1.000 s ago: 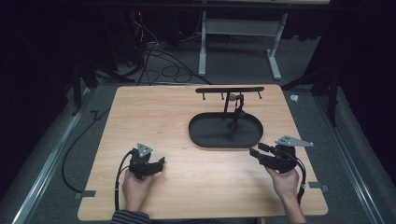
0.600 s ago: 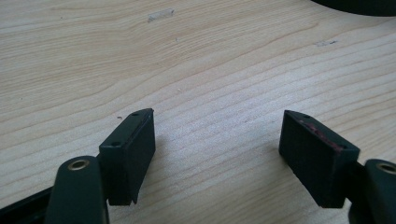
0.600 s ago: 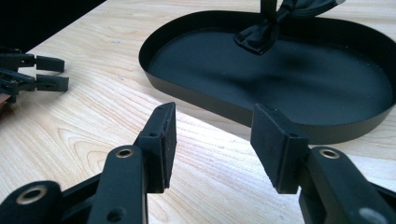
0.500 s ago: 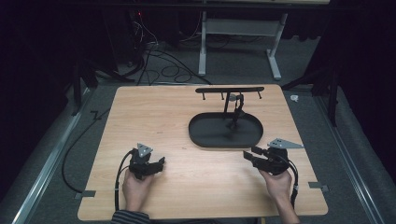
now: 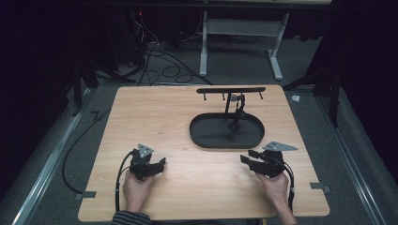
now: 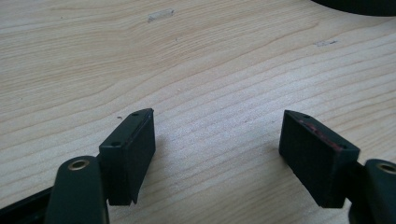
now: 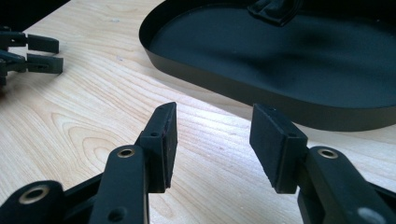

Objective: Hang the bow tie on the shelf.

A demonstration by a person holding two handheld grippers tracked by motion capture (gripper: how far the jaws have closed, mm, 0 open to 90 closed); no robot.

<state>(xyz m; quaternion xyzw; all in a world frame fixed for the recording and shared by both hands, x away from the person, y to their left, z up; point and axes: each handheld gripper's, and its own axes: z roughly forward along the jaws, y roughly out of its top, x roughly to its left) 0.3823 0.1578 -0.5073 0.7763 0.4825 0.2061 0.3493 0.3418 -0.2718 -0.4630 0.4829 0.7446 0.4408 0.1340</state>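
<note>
Both grippers low over the wooden table (image 5: 187, 122), forearms entering from the near edge: left gripper (image 5: 157, 165) jaws spread wide, empty; right gripper (image 5: 248, 157) jaws parted, empty, angled inward. Black oval tray (image 5: 202, 136) with hook stand (image 5: 230, 90) sits just beyond the right gripper, apart from it.

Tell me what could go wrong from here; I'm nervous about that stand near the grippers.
The right gripper, open and empty, sits near the black oval tray; a careless move forward could nudge its rim. The hook stand on the tray looks top-heavy, so it might wobble or tip.
</note>
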